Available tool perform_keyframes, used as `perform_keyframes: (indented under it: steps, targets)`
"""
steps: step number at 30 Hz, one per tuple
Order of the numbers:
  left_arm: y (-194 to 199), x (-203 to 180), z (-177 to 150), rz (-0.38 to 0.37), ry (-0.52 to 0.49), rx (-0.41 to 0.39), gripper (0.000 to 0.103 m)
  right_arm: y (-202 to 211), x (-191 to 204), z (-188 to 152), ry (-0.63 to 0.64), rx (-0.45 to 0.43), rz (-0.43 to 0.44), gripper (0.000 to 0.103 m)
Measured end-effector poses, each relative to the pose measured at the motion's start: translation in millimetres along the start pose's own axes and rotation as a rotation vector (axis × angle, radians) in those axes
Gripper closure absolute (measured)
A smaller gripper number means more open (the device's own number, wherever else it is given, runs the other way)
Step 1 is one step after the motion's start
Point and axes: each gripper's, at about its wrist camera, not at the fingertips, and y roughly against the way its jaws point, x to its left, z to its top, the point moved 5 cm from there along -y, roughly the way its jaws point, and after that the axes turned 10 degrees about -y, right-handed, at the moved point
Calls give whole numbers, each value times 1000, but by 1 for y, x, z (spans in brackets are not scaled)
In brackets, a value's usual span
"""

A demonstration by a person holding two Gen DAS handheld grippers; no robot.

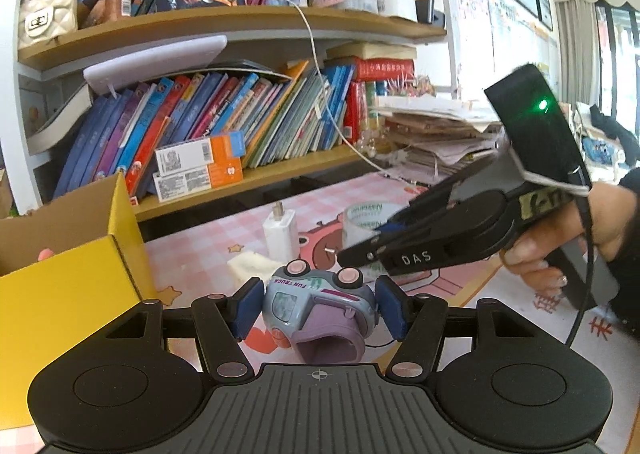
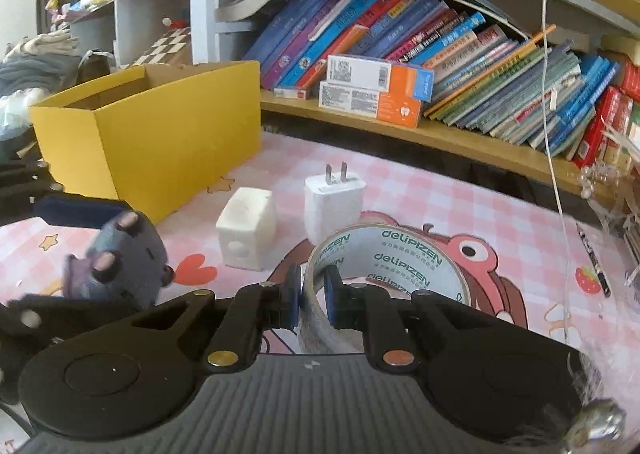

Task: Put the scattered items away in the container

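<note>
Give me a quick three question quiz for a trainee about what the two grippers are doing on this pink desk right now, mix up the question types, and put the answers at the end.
1. True or false: the left gripper is shut on the toy truck.
2. The right gripper pinches which thing? A) white charger B) roll of tape C) white cube
3. Fill in: the container is a ____ cardboard box.

Key
1. True: its blue pads sit against both sides of the truck.
2. B: one pad is inside the ring, one outside.
3. Yellow.
</note>
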Motion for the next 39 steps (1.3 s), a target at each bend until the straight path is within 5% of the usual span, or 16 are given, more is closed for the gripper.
perform_keyframes:
  steps: [9, 25, 39]
  targets:
    - [17, 15, 10, -14, 43, -61, 42, 12, 11, 3, -21, -22, 9, 91]
    - [68, 72, 20, 66, 24, -139, 42, 27, 67, 48, 44, -104, 49, 91]
    - [99, 156, 35, 240, -16, -178, 42, 22, 136, 116, 177, -192, 102, 91]
